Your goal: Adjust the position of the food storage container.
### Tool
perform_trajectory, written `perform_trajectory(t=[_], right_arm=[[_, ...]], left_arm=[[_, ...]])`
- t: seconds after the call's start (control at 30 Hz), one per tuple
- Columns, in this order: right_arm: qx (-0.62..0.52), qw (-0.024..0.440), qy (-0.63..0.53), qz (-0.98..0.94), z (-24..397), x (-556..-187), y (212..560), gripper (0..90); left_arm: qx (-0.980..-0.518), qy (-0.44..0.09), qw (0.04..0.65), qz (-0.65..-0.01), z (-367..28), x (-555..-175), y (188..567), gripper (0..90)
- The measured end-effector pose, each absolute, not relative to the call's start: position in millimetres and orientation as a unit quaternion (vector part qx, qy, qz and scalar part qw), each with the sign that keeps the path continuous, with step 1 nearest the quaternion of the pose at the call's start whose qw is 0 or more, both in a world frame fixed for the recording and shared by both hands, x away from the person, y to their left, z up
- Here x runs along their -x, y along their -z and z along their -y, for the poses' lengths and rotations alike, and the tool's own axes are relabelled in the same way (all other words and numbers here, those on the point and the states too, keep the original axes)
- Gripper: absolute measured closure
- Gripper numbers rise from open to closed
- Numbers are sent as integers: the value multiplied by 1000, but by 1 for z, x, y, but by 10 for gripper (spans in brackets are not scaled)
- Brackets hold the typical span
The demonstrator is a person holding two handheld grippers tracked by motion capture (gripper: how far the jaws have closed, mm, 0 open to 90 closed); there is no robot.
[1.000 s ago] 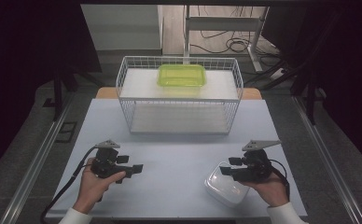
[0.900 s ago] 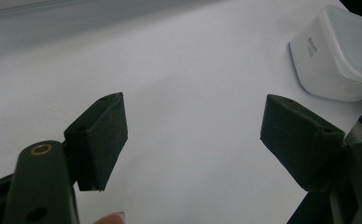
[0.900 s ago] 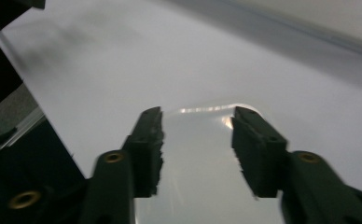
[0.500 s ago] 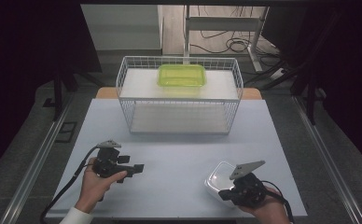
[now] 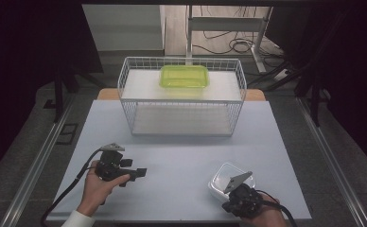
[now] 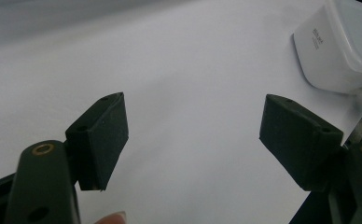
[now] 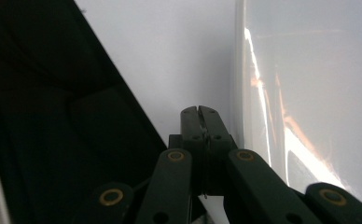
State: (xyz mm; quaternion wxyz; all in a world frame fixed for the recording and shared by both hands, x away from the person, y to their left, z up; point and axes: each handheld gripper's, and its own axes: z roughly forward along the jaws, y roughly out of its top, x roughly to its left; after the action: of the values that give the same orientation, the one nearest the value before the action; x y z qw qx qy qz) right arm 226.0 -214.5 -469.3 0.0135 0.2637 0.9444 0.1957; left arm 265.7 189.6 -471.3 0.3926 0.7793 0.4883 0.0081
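Note:
A clear plastic container (image 5: 223,178) sits on the white table (image 5: 186,156) near the front right. My right gripper (image 5: 229,203) is just in front of it, at the table's front edge. In the right gripper view that gripper (image 7: 200,112) is shut, pads touching, with the container's glossy wall (image 7: 309,93) close beside it on the right. My left gripper (image 5: 141,172) lies low at the front left and points right. Its jaws stand wide open over bare table in the left gripper view (image 6: 193,140), and the container (image 6: 342,46) is farther off at the upper right.
A white wire basket (image 5: 181,100) stands at the back middle of the table, and a lime-green box (image 5: 184,75) rests in its far part. Dark floor, metal rails and cables surround the table.
My right gripper has drawn back from beside the container toward the table's front edge. The container has shifted slightly. The left gripper has stayed in place.

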Motion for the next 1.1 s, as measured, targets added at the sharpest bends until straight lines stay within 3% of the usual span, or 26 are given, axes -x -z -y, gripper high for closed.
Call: perform_trajectory(t=[0.33,0.77,0.87,1.1], right_arm=[[-283,59,-189,-938,225,-242,469,894],[-306,76,-203,-927,236,-256,468,894],[-296,69,-229,-925,234,-247,456,894],[-360,126,-283,-880,261,-262,410,894]], left_arm=[[-783,-6,388,-487,-188,-266,474,229],[-784,-4,386,-486,-187,-266,474,229],[-783,-7,386,-488,-188,-266,474,228],[-779,-3,391,-490,-189,-266,472,228]])
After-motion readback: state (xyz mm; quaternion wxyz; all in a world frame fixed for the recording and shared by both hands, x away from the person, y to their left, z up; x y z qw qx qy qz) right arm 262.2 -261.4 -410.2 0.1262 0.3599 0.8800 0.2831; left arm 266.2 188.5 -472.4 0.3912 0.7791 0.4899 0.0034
